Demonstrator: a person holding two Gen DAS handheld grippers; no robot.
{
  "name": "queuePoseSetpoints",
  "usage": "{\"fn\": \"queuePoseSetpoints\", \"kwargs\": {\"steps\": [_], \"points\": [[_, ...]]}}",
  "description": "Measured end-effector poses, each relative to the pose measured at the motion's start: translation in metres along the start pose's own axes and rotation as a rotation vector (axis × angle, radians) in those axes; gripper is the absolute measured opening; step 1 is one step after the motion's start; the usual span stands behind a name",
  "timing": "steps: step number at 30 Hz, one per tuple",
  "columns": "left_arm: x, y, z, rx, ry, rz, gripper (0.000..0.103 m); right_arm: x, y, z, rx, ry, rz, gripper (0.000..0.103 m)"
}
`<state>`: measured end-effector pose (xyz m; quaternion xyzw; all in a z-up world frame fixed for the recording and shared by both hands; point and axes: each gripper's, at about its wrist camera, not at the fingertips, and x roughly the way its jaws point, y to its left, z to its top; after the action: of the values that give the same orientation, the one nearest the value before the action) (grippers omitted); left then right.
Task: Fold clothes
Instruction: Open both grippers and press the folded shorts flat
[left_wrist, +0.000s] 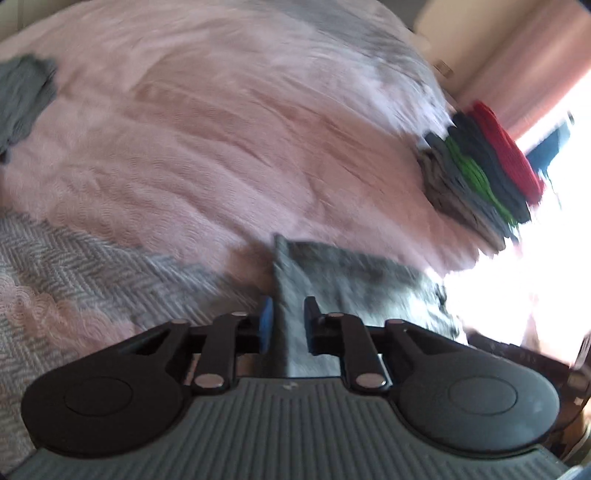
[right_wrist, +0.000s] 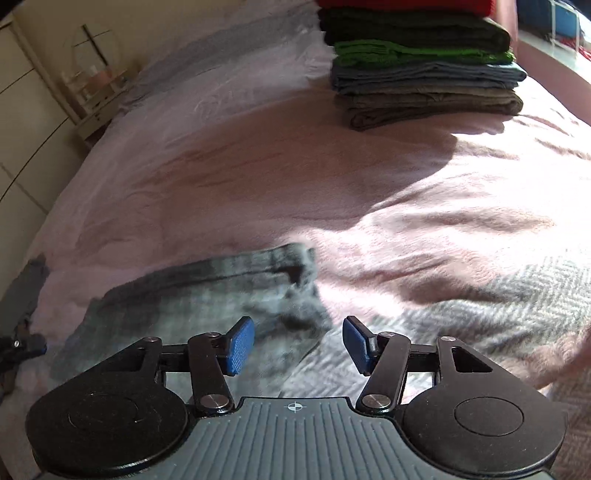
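On the pink bed (right_wrist: 229, 177), the left gripper (left_wrist: 288, 321) pinches an edge of a grey garment (right_wrist: 192, 295) while the right gripper (right_wrist: 298, 343) hovers fingers spread, empty. A fold looks mid-step; next, laying it flat near the stack (right_wrist: 424, 70).

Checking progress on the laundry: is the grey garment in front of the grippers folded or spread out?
Folded, it seems: the grey garment lies as a compact doubled piece on the pink bedspread, though blur hides how neatly.
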<state>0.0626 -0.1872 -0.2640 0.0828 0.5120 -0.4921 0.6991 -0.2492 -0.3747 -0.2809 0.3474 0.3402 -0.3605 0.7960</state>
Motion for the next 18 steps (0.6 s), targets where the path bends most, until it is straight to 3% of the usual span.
{"fn": "queuePoseSetpoints", "kwargs": {"steps": [4, 8, 12, 18], "points": [[0.016, -0.018, -0.026, 0.106, 0.026, 0.029, 0.007, 0.014, 0.053, -0.030, -0.155, 0.030, 0.043, 0.052], [0.036, 0.000, -0.036, 0.086, 0.039, 0.053, 0.003, 0.044, 0.069, -0.060, -0.263, 0.074, -0.019, 0.050], [0.027, 0.002, -0.033, 0.104, 0.024, 0.063, 0.002, 0.045, 0.052, -0.064, -0.247, 0.077, -0.035, 0.050], [-0.007, -0.017, -0.039, 0.111, -0.028, 0.056, 0.004, 0.007, 0.056, -0.055, -0.223, 0.025, -0.011, 0.050]]}}
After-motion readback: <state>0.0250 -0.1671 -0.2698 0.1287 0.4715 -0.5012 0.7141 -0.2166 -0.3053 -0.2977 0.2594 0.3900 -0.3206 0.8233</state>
